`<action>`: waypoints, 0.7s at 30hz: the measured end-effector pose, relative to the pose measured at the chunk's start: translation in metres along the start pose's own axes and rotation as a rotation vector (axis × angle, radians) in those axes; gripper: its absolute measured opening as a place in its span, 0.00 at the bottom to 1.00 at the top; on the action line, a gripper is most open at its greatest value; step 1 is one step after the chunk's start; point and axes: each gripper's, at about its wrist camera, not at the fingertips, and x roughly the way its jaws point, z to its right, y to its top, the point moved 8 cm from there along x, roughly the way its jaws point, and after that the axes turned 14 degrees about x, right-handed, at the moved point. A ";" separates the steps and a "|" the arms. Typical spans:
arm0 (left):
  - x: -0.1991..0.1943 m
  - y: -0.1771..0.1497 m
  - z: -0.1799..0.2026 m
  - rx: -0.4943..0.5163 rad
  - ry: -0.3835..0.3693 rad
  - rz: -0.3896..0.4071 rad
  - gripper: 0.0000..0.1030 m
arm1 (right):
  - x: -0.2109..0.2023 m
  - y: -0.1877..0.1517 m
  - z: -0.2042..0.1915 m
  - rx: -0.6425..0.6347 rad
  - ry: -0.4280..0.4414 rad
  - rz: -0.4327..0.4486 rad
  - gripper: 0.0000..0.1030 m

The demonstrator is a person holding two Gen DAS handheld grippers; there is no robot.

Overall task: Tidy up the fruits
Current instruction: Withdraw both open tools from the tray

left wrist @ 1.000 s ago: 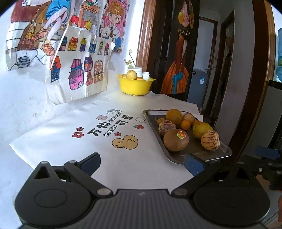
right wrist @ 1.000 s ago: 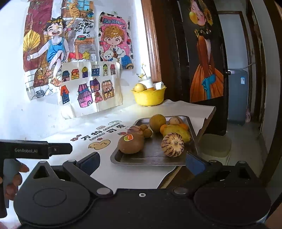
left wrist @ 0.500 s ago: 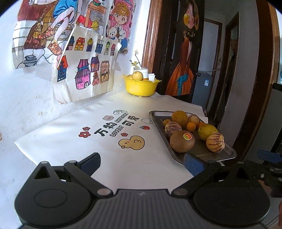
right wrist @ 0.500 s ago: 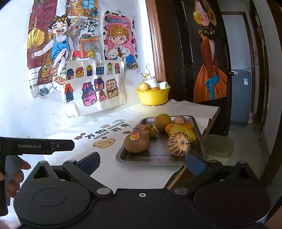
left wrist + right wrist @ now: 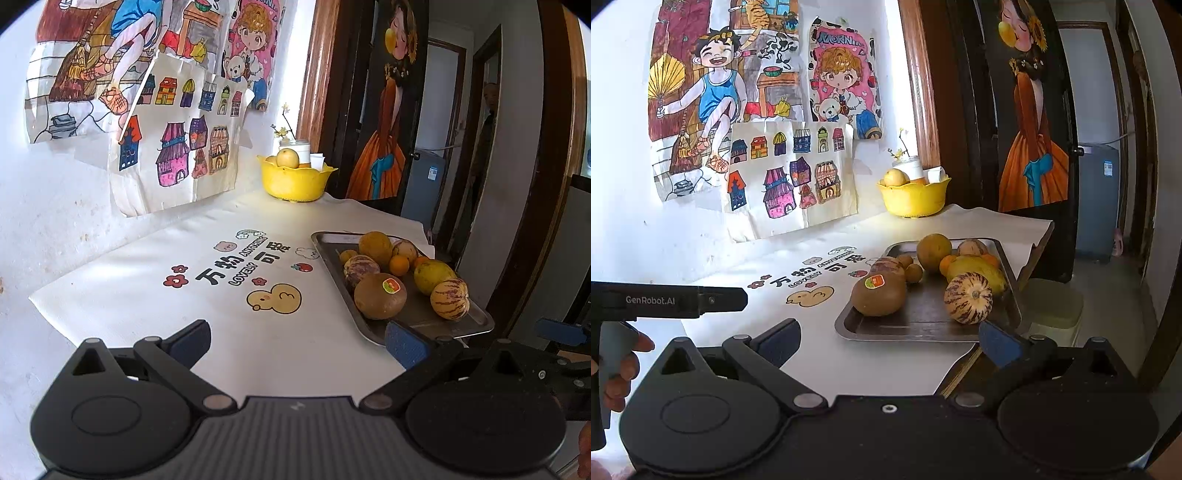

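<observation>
**On the white cloth, both tongs wide, fruit waiting on the tray**

Over the white printed tablecloth (image 5: 155, 295), hovering with blue-padded fingers spread far apart and nothing between them: left gripper (image 5: 295, 338). Same story over the table's near edge for the right gripper (image 5: 888, 339), splayed wide, empty, right pad sitting in front of the tray's near corner. Closer in than a second ago on both views: tray and wall drawings larger in frame, yellow bowl lower and nearer.

Fruit all piled on the flat grey metal tray (image 5: 916, 330) at the cloth's right edge, untouched and in the same order as before. Nearest the left-hand side, big brown oval fruit with a red-and-green sticker (image 5: 879, 297), touching a purple-streaked round fruit (image 5: 360, 269) behind it. Beside it on the right, cream fruit with purple stripes (image 5: 967, 297), resting against a yellow-green mango-like fruit (image 5: 975, 271). Further back, dull orange round fruit (image 5: 934, 251), small orange citrus (image 5: 399, 265), a couple of little brown ones (image 5: 913, 273).

Far end of the table, against the wall: scalloped yellow plastic bowl (image 5: 914, 197) with a pale round fruit (image 5: 895, 177) poking over its rim, well apart from the tray.

At the left edge of the right view, left gripper's black body, held by a hand (image 5: 620, 369) at the grip.
</observation>
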 end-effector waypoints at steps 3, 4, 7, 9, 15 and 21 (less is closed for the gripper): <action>0.000 -0.001 0.000 -0.001 0.001 -0.001 0.99 | 0.001 -0.001 0.000 0.003 -0.001 -0.003 0.99; 0.000 -0.001 0.000 0.000 0.002 -0.003 0.99 | 0.001 -0.002 0.000 0.004 -0.001 -0.005 0.99; 0.000 -0.001 -0.001 0.001 0.003 -0.003 0.99 | 0.003 -0.005 0.000 0.007 -0.002 -0.012 0.99; 0.001 -0.001 -0.001 -0.001 0.005 -0.007 0.99 | 0.004 -0.006 0.000 0.011 -0.002 -0.016 0.99; 0.000 -0.002 -0.002 -0.029 -0.009 -0.014 0.99 | 0.006 -0.010 0.000 0.014 -0.001 -0.030 0.99; 0.003 -0.006 0.000 -0.050 -0.050 -0.013 0.99 | 0.008 -0.013 -0.001 0.014 0.002 -0.041 0.99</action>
